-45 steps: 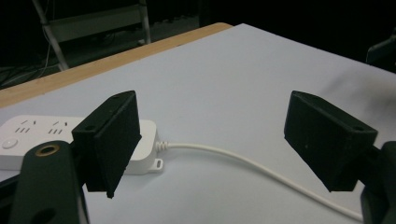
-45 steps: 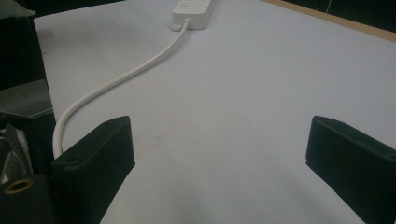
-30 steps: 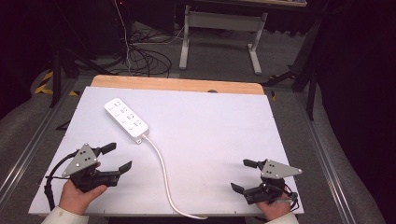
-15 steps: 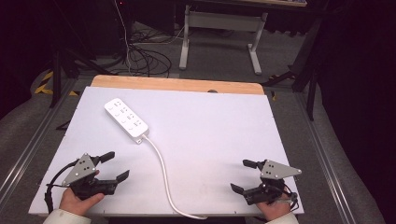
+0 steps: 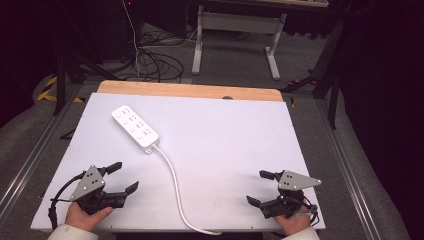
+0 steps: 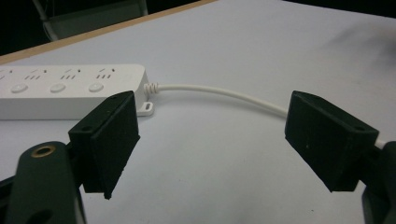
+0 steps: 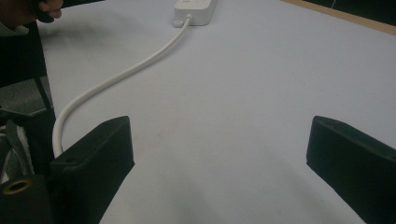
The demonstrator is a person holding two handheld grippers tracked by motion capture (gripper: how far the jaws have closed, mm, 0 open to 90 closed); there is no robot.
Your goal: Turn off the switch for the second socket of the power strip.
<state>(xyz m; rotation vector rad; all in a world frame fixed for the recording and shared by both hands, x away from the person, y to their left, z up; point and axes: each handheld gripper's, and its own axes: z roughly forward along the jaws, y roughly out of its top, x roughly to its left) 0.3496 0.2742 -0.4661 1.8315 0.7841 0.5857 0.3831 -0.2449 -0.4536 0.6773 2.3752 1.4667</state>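
Power strip [image 5: 135, 127] diagonal, cord end nearward.

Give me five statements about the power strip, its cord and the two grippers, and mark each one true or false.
1. The left gripper is open and holds nothing. True.
2. The power strip lies on the white table, on its far left part. True.
3. The right gripper is clamped on the cord. False: its jaws stand wide apart and empty, with the cord off to their side.
4. The cord runs from the power strip toward the near edge of the table, between the two grippers. True.
5. A plug is pushed into one of the strip's sockets. False: the sockets that show are bare.
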